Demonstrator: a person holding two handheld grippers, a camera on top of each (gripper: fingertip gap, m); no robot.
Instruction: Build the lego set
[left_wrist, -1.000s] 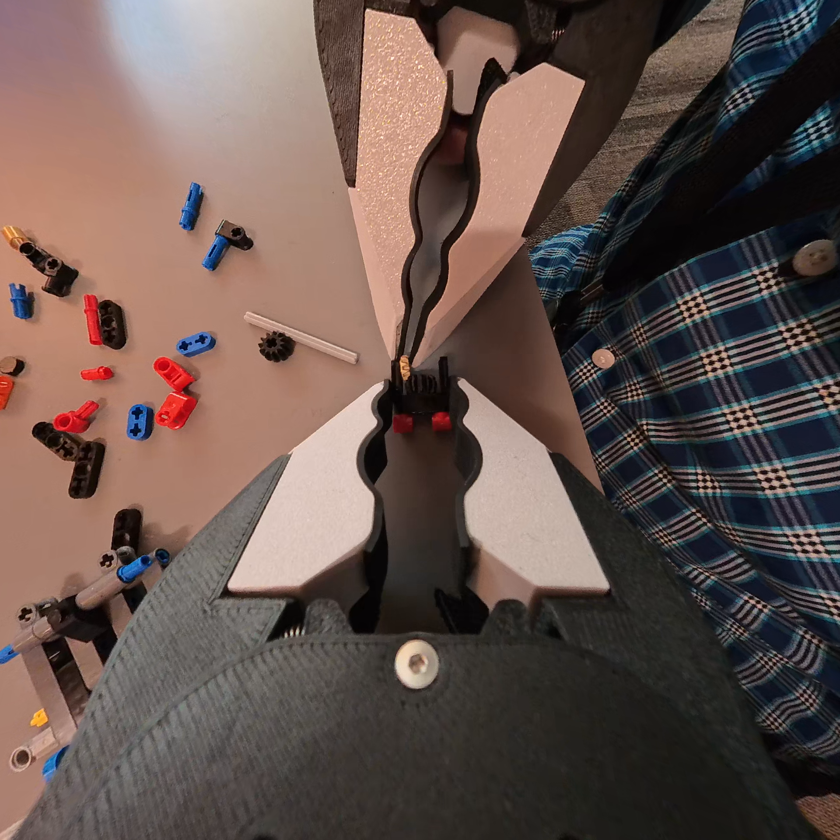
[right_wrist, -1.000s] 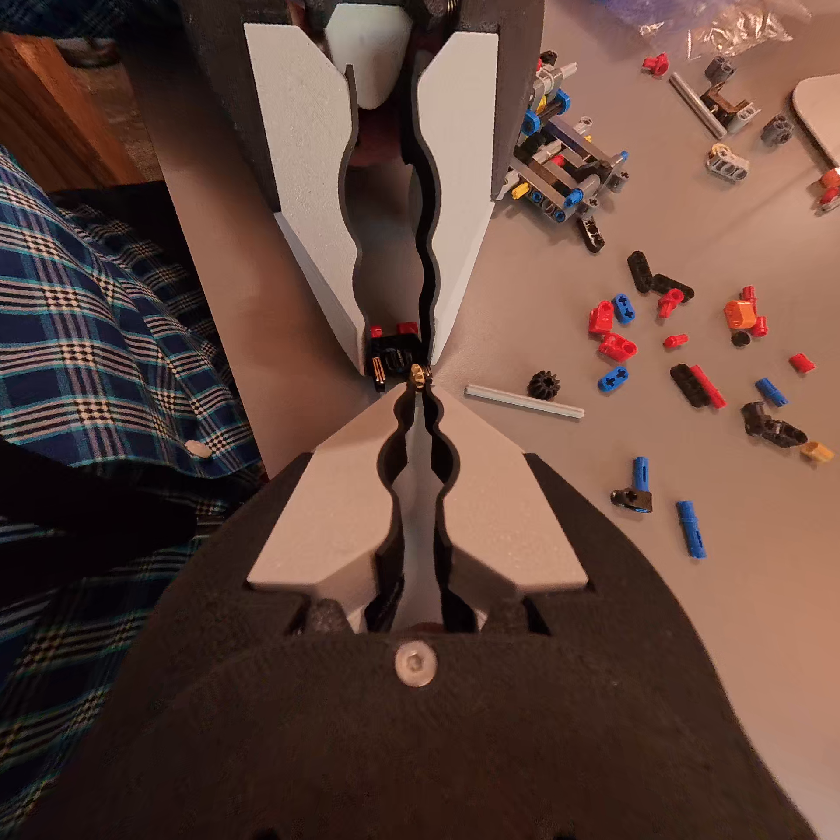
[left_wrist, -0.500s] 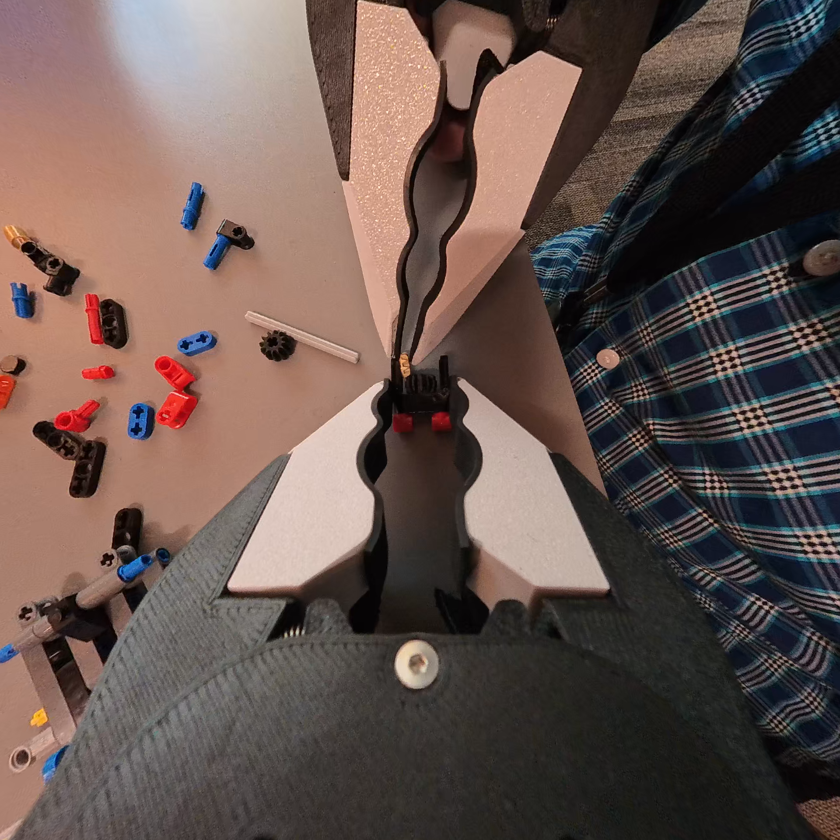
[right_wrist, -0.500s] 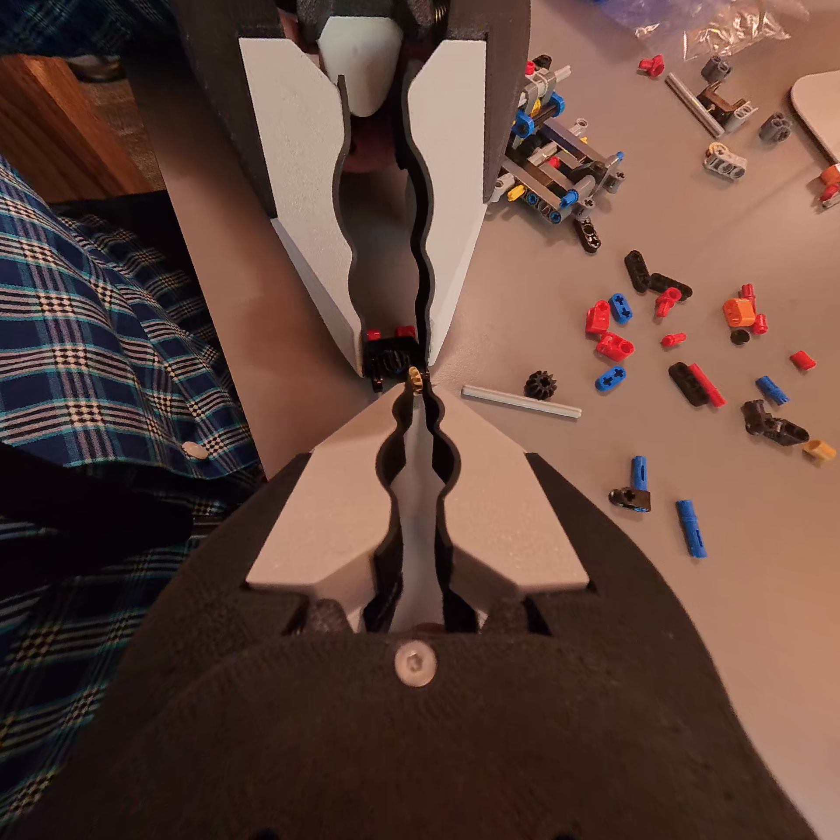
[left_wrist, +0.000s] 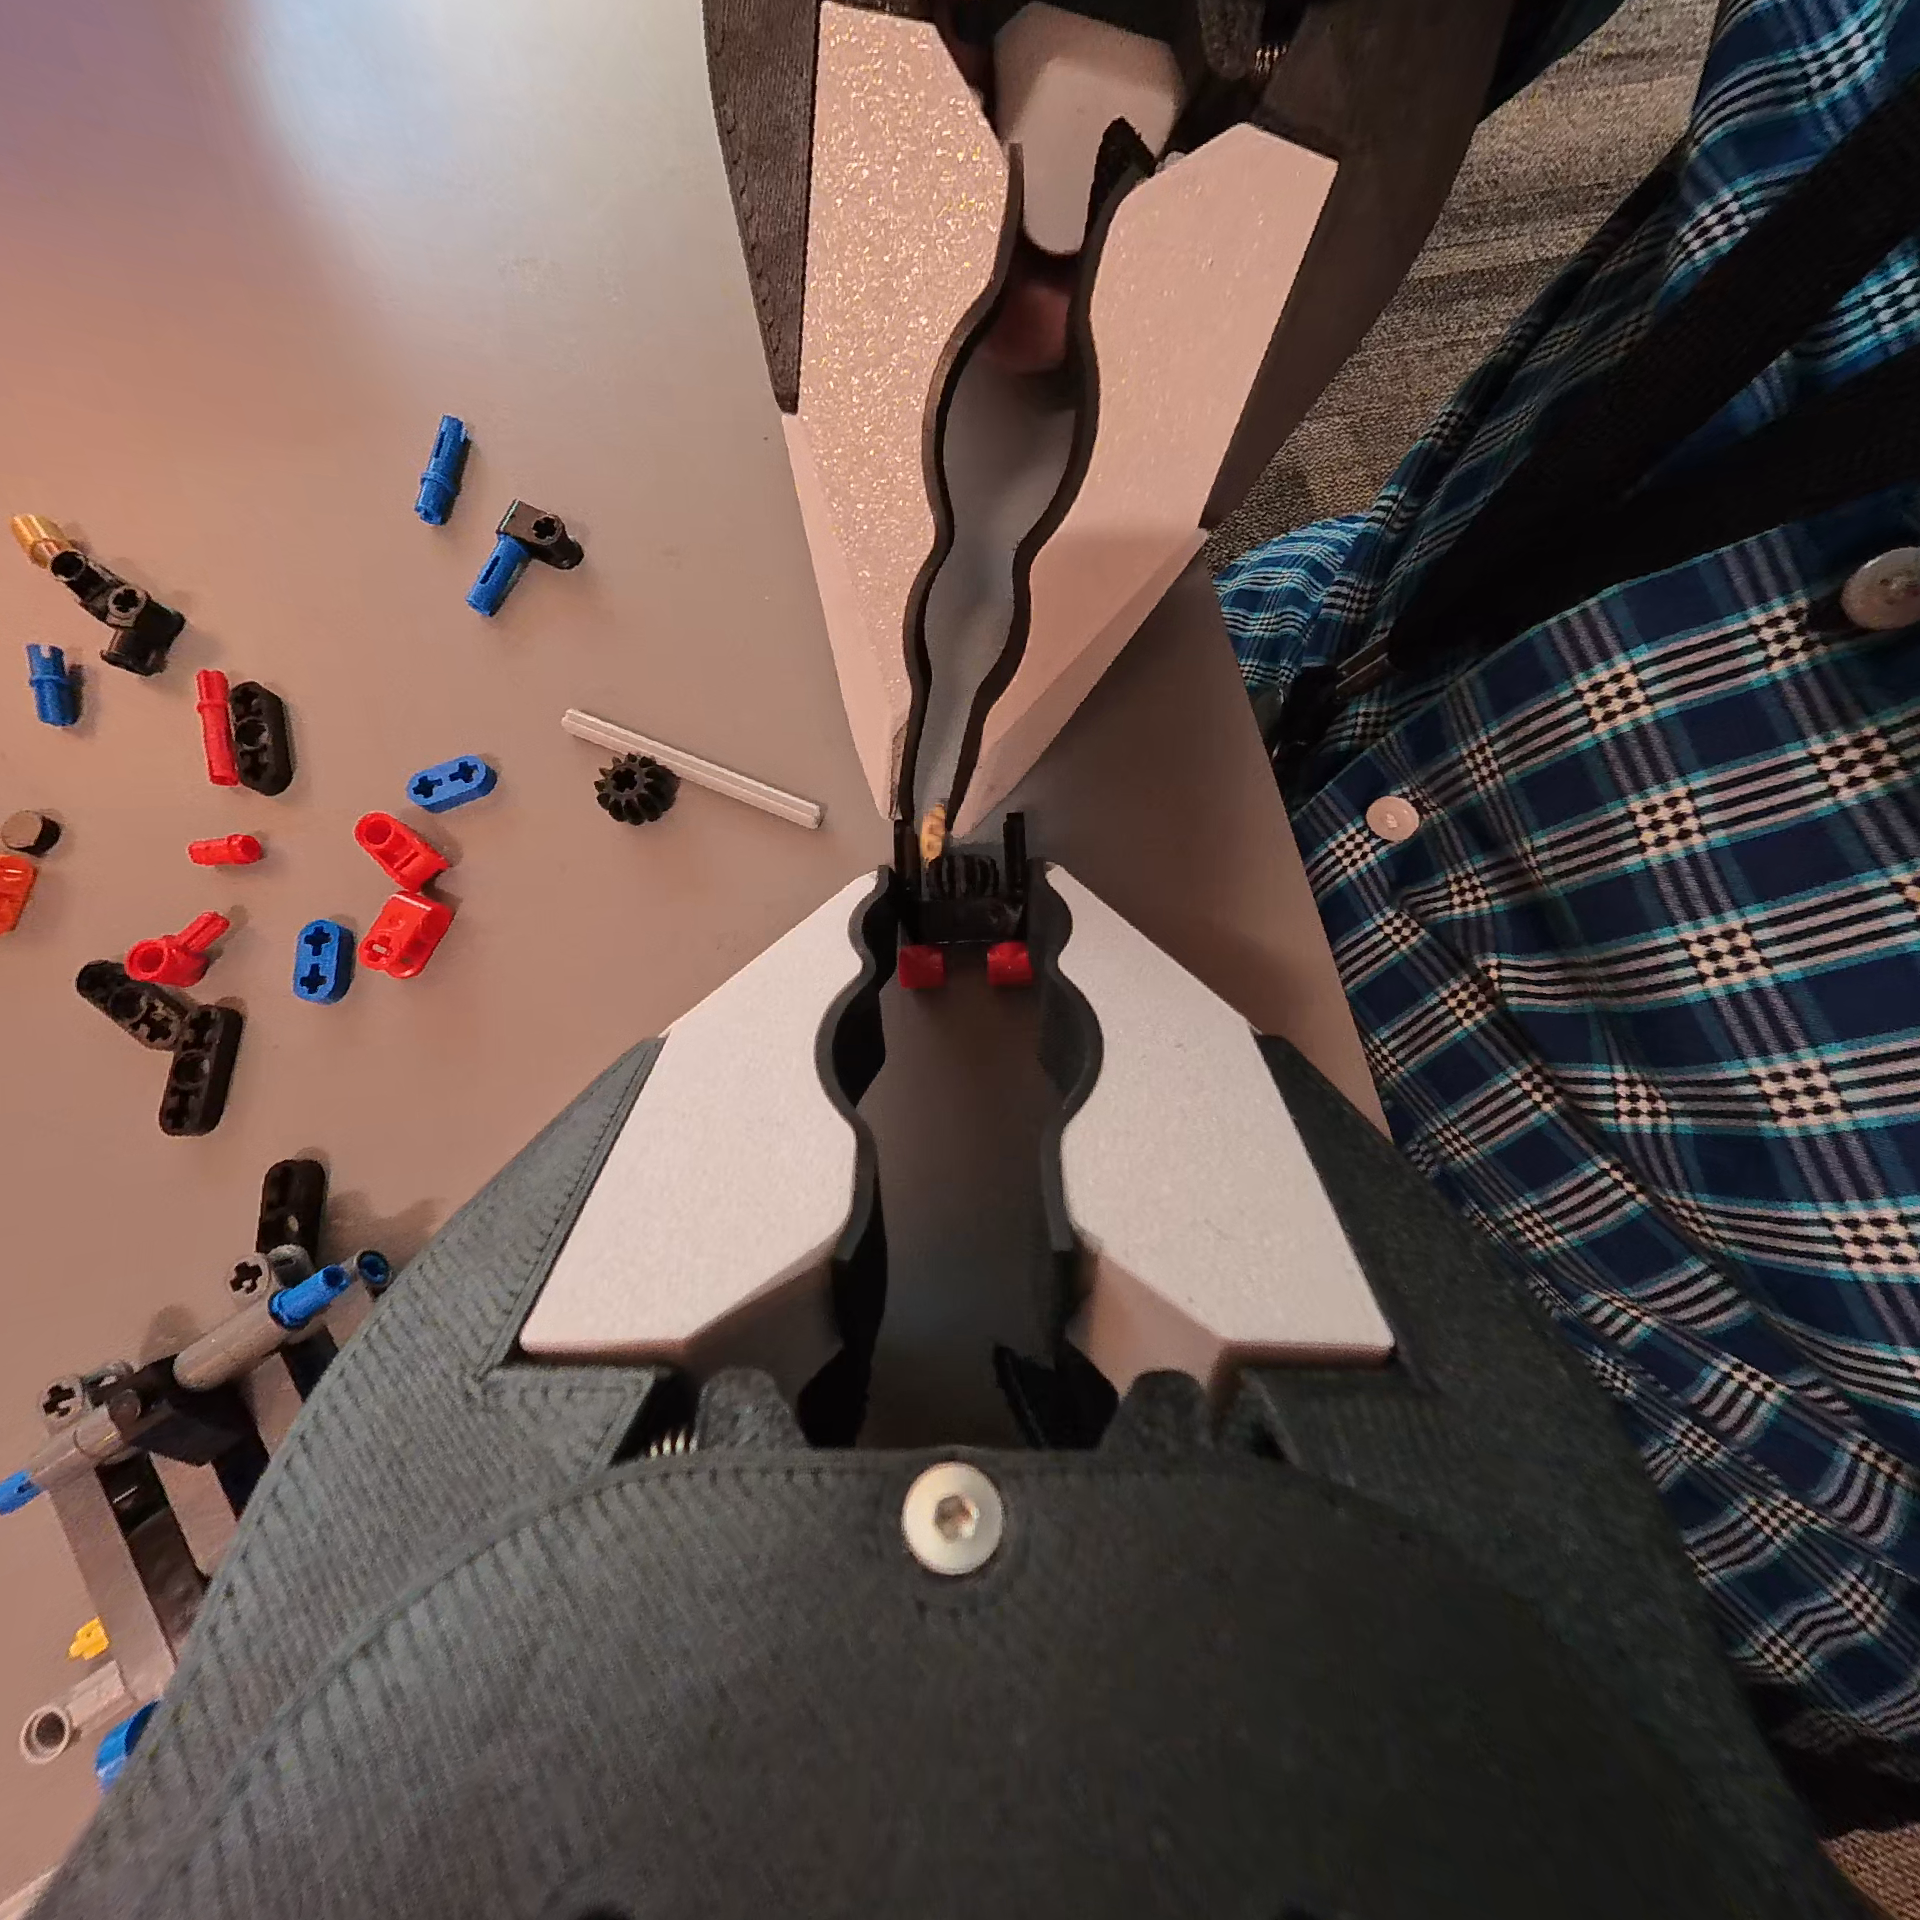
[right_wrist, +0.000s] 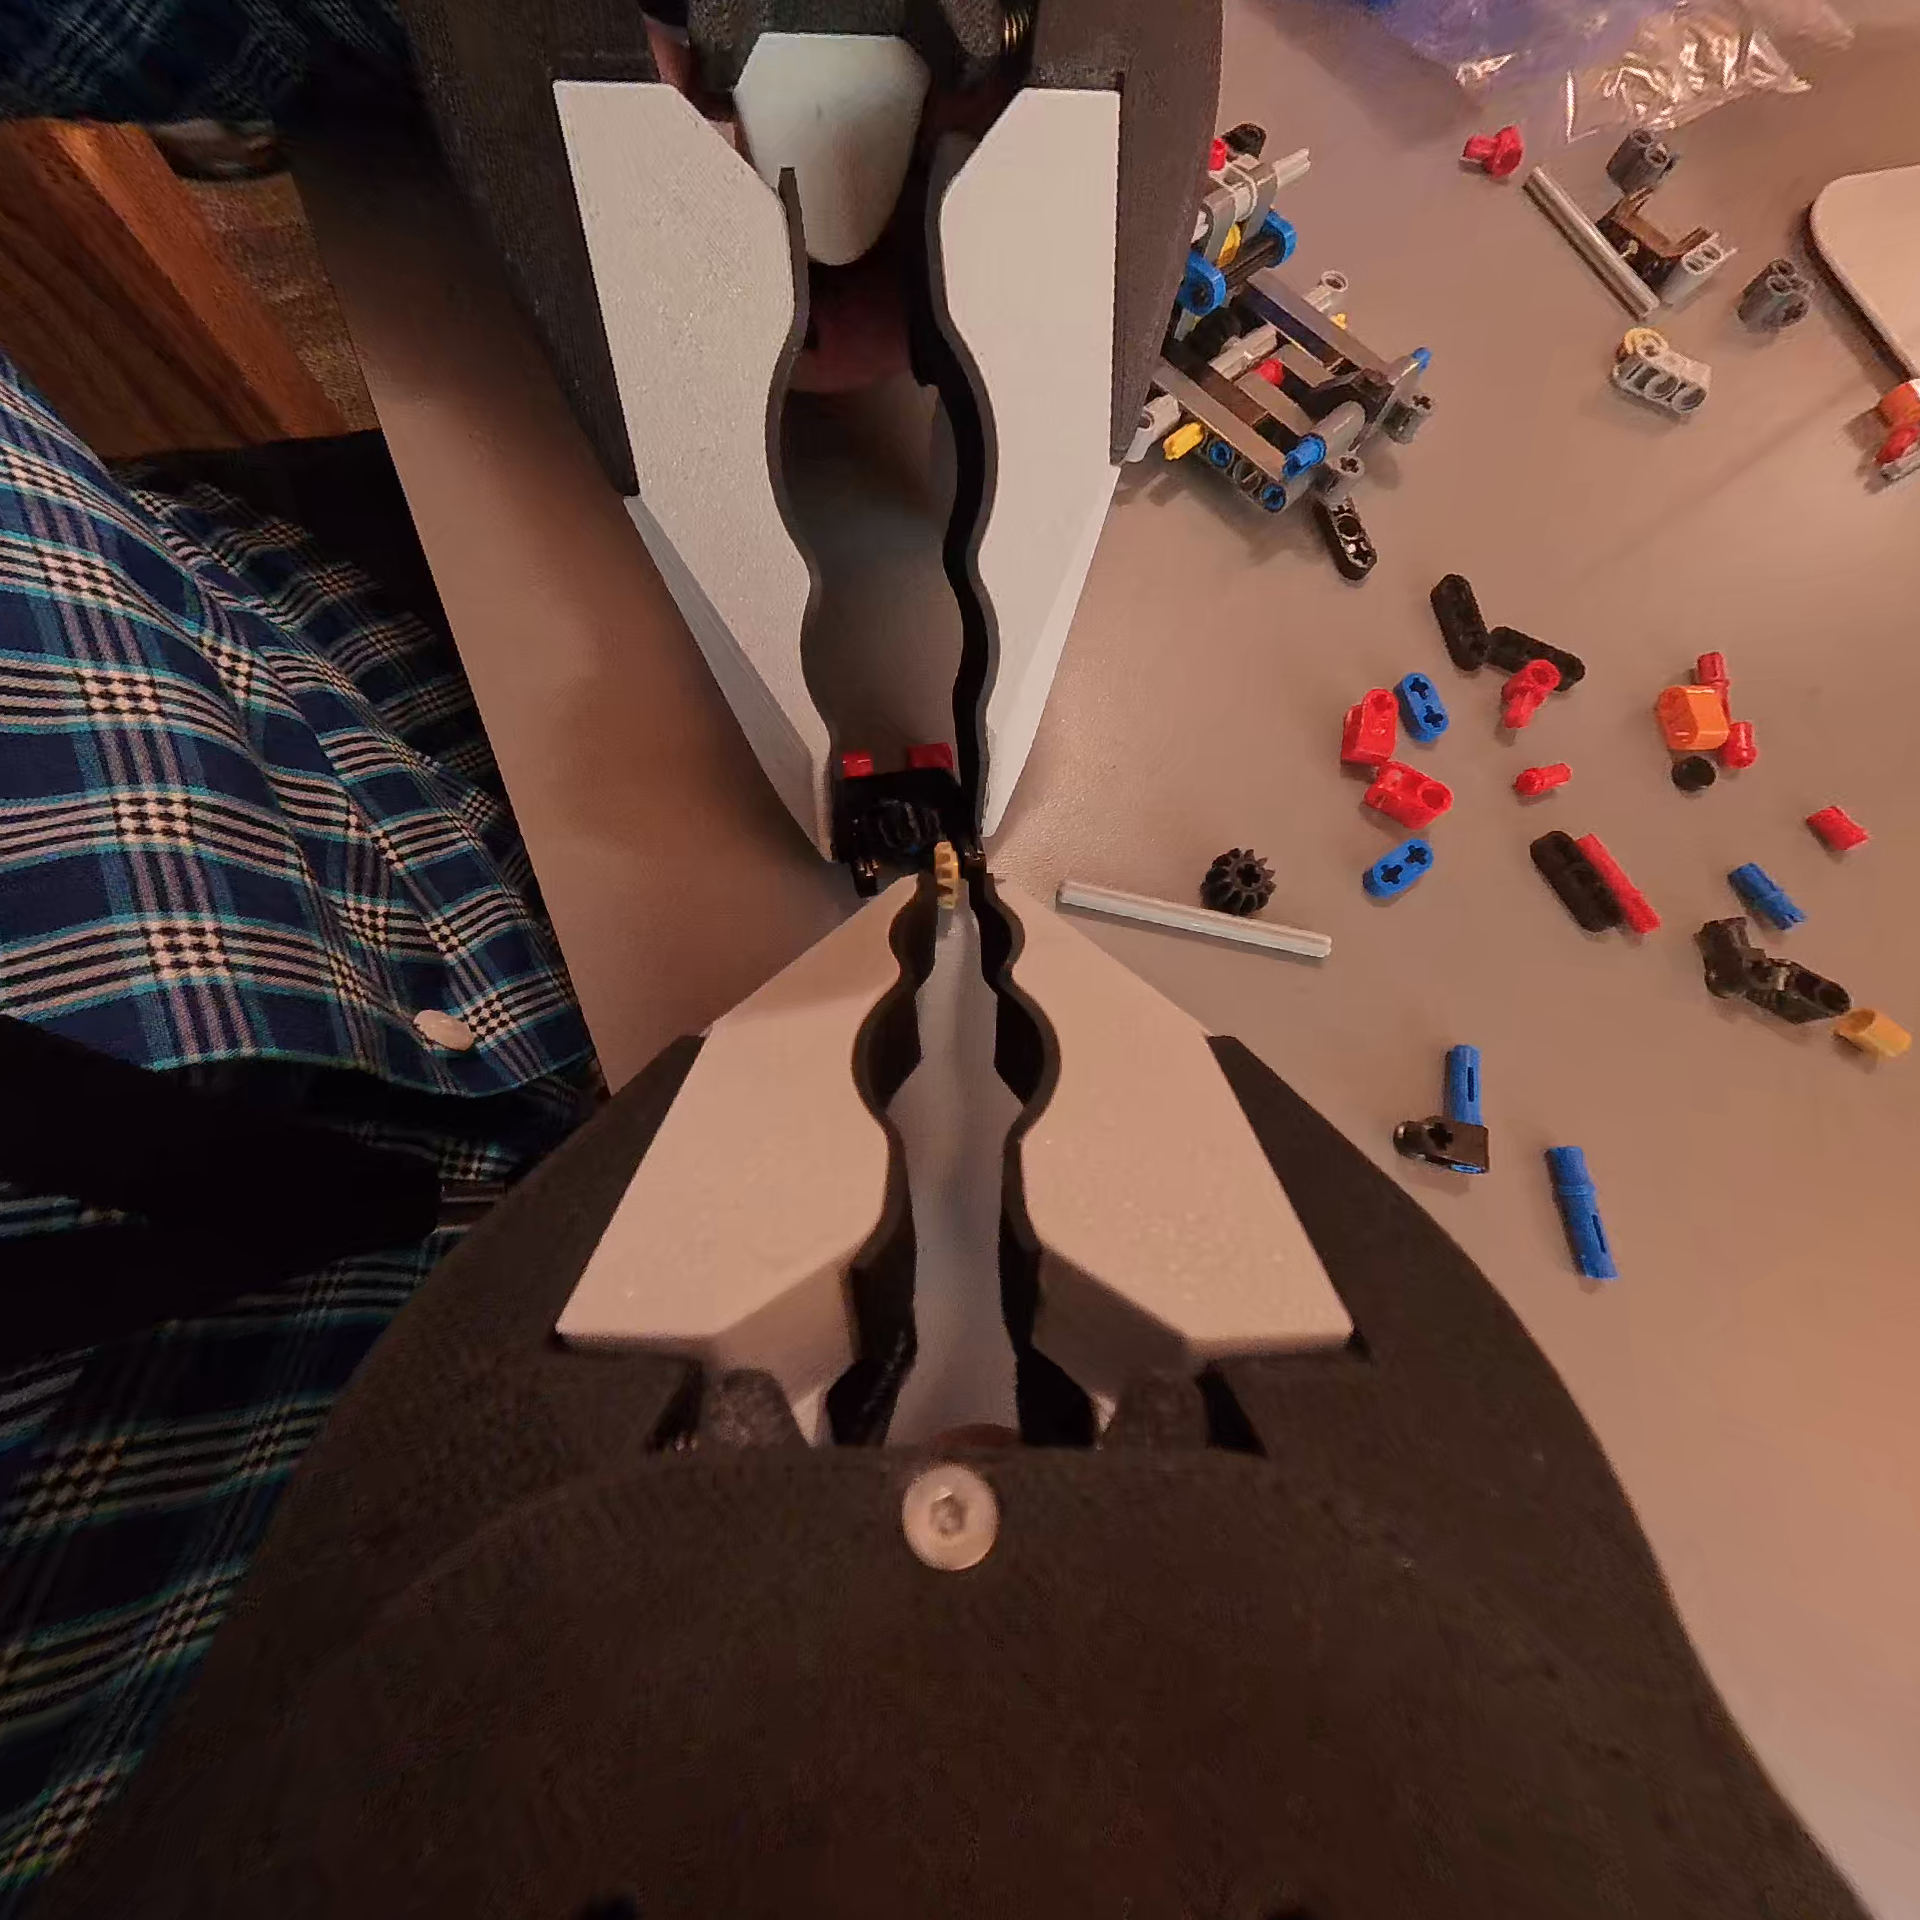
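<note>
My left gripper (left_wrist: 964, 902) is shut on a small black assembly (left_wrist: 966, 899) with a black gear inside and two red pins at its near end. It also shows in the right wrist view (right_wrist: 896, 816). My right gripper (right_wrist: 945, 881) is shut on a small tan gear (right_wrist: 944, 862), seen too in the left wrist view (left_wrist: 934, 828). The two grippers point at each other, tip to tip, above the table's near edge. The tan gear touches one side of the black assembly.
Loose red, blue and black pieces (right_wrist: 1403, 795) lie scattered on the table (right_wrist: 1351, 1351). A black gear (right_wrist: 1236, 881) lies by a light grey axle (right_wrist: 1195, 920). A partly built grey and black frame (right_wrist: 1288, 395) stands farther back. A person's plaid shirt (left_wrist: 1610, 935) is close beside both grippers. Left and right tips are no more than a few centimetres apart.
Almost nothing has moved. The two grippers stay tip to tip; the right gripper has shifted very slightly against the black assembly.
</note>
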